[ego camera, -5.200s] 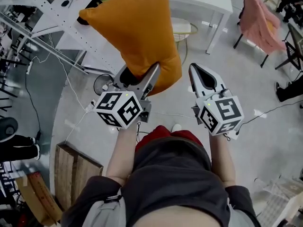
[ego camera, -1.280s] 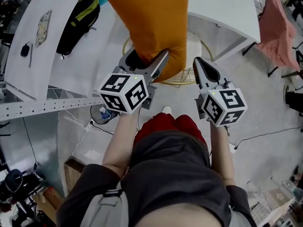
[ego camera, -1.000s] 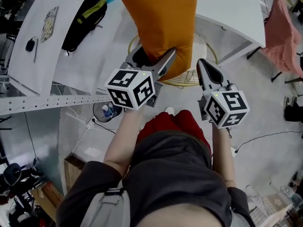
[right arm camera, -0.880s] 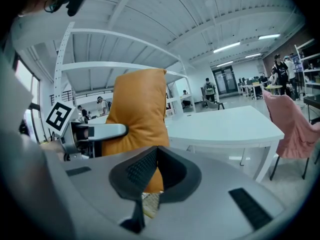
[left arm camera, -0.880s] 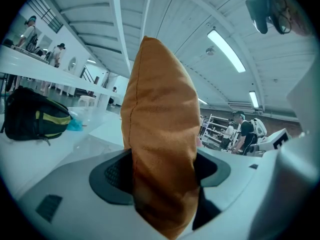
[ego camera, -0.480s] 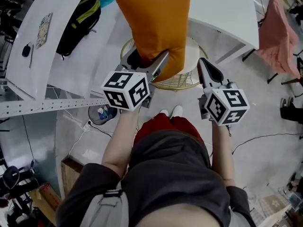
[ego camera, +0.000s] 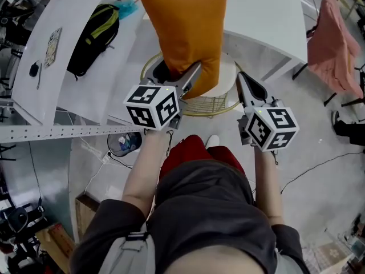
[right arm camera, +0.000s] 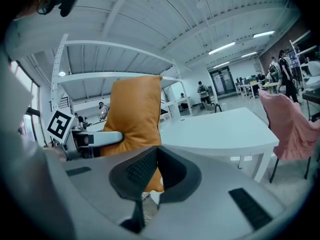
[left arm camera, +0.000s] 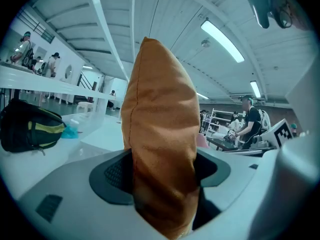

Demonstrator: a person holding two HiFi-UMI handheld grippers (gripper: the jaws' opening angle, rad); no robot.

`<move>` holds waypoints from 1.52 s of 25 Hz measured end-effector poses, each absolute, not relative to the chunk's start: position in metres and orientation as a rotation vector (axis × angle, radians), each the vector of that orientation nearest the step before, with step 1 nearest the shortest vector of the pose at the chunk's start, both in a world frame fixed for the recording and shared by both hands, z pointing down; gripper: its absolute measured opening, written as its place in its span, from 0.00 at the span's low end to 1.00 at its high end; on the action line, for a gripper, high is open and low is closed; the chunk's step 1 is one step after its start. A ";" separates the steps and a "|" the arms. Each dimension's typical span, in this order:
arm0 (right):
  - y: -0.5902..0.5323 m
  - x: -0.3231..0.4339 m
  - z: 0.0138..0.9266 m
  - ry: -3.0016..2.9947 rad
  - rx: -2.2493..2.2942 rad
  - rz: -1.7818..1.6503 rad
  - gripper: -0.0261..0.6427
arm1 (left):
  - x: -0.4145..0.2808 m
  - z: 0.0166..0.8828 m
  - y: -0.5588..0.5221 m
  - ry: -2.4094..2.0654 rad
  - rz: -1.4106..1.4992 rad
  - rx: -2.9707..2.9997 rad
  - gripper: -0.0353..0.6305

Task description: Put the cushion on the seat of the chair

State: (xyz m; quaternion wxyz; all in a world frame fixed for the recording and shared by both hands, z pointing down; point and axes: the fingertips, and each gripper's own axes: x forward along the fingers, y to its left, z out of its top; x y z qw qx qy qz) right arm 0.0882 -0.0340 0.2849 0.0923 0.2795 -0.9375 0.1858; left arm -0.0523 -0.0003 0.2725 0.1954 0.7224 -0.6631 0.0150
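Observation:
An orange cushion stands upright in my left gripper, whose jaws are shut on its lower edge. In the left gripper view the cushion fills the gap between the two pads of that gripper. Just beneath it is the chair, round, with a gold wire frame and a white seat; the cushion hides much of it. My right gripper hovers beside the cushion over the chair's right rim, shut with nothing in it. In the right gripper view, the closed tips of that gripper point past the cushion.
A white table curves behind the chair, with a black backpack and a phone on its left part. A chair draped in pink cloth stands at the right. A perforated metal rail crosses the left; a wooden pallet lies lower left.
Both grippers have moved forward with the cushion, and the round chair now lies right under them. The left grip on the cushion is unchanged and the right gripper stays shut.

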 end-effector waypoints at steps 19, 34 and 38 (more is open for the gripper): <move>-0.088 0.058 0.316 -2.654 1.068 0.673 0.06 | -0.092 0.304 -0.077 -1.620 0.283 2.194 0.58; -0.113 0.019 0.358 -2.483 1.278 0.801 0.06 | -0.109 0.348 -0.124 -1.290 0.432 2.302 0.58; -0.112 0.017 0.376 -2.411 1.321 0.846 0.06 | -0.108 0.362 -0.128 -1.214 0.485 2.323 0.58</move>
